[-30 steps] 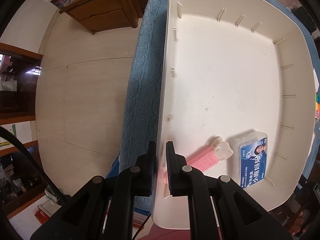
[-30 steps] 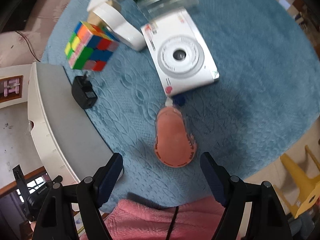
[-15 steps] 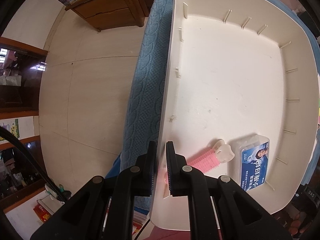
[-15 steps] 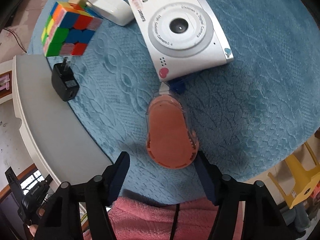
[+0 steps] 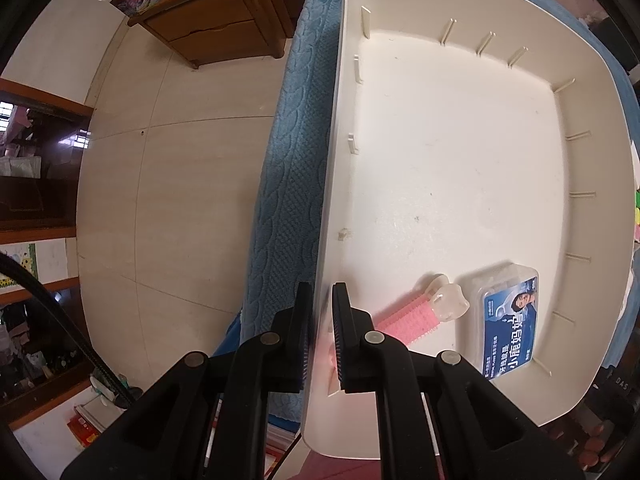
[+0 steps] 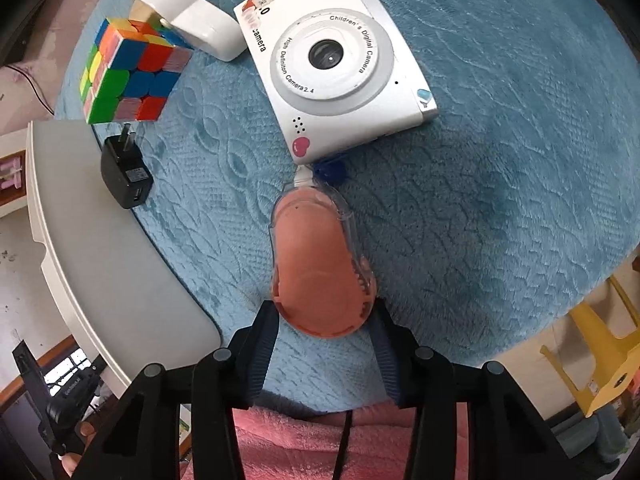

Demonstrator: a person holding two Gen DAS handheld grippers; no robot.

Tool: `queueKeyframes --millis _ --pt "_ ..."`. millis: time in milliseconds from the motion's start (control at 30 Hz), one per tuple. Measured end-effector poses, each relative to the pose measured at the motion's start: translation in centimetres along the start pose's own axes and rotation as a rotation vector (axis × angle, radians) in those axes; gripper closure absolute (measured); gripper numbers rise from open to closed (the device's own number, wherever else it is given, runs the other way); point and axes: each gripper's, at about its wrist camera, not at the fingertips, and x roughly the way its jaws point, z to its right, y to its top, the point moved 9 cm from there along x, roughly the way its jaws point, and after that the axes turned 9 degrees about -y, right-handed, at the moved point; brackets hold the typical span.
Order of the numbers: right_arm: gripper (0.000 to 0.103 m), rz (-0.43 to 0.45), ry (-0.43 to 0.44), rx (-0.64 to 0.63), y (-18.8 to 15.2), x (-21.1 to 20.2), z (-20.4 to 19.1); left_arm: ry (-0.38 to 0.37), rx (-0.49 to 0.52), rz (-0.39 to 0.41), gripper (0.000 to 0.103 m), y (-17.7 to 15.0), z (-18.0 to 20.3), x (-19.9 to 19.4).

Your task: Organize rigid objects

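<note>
Pale floor boards (image 5: 180,184) and a wooden cabinet (image 5: 212,28) are seen at the far left, then the edge of a worktop draped in a blue quilted cloth (image 5: 288,184). The rim of a smooth white plastic tray (image 5: 460,152) is clamped by the left hand-held gripper (image 5: 320,316), jaws pinched tight on its wall. Inside the tray a ridged pink brush (image 5: 408,316) and a clear lidded box (image 5: 508,320) are lying side by side. On the cloth, a black charger (image 6: 126,172), a colourful cube (image 6: 128,76), a white holder (image 6: 188,20) and a white toy camera (image 6: 332,76) are spread out. A rounded orange tape dispenser (image 6: 320,264) in a clear shell is flanked by the right hand-held gripper (image 6: 324,324), whose jaws have just been closing; whether the pads are pressing cannot be told.
</note>
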Motion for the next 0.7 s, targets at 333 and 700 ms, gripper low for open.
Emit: queueKeyframes --millis 333,700 --pt "0.057 0.072 0.027 -0.005 -2.6 -1.8 0.0 -0.019 0.049 -0.001 0.093 -2.1 0.0 0.2" --pt "0.059 0.224 -0.043 -0.101 -4.2 -5.1 -2.5 -0.041 0.092 0.009 0.093 -4.0 0.1 0.1"
